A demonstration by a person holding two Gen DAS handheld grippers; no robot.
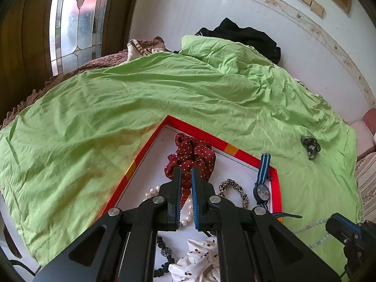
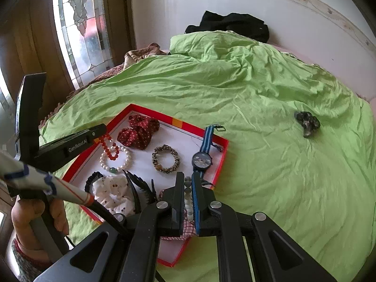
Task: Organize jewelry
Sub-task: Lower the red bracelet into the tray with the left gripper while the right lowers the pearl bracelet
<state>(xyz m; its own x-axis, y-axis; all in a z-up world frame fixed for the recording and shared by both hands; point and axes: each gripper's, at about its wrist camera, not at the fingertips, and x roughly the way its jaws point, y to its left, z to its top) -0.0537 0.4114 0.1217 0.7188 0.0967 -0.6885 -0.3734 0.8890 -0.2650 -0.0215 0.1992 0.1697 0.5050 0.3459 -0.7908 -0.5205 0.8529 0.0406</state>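
Note:
A red-rimmed white tray [image 2: 212,171] [image 1: 145,150] lies on the green bedsheet. My left gripper [image 1: 186,172] [image 2: 98,131] is shut on a red bead bracelet [image 1: 185,186] [image 2: 108,149], which hangs over a pearl bracelet [image 2: 117,159] in the tray. My right gripper [image 2: 188,177] is shut on a pale bead bracelet [image 2: 188,199] above the tray's near right part. The tray also holds a red dotted scrunchie [image 2: 138,132], a leopard hair tie [image 2: 165,158], a blue-strap watch [image 2: 202,158], a white cherry scrunchie [image 2: 112,192] and a black hair claw [image 2: 138,188].
A dark scrunchie [image 2: 306,122] [image 1: 311,146] lies alone on the sheet to the right of the tray. Black clothing [image 2: 230,24] is piled by the far wall. A brown blanket [image 1: 70,70] and a glass door stand at the left.

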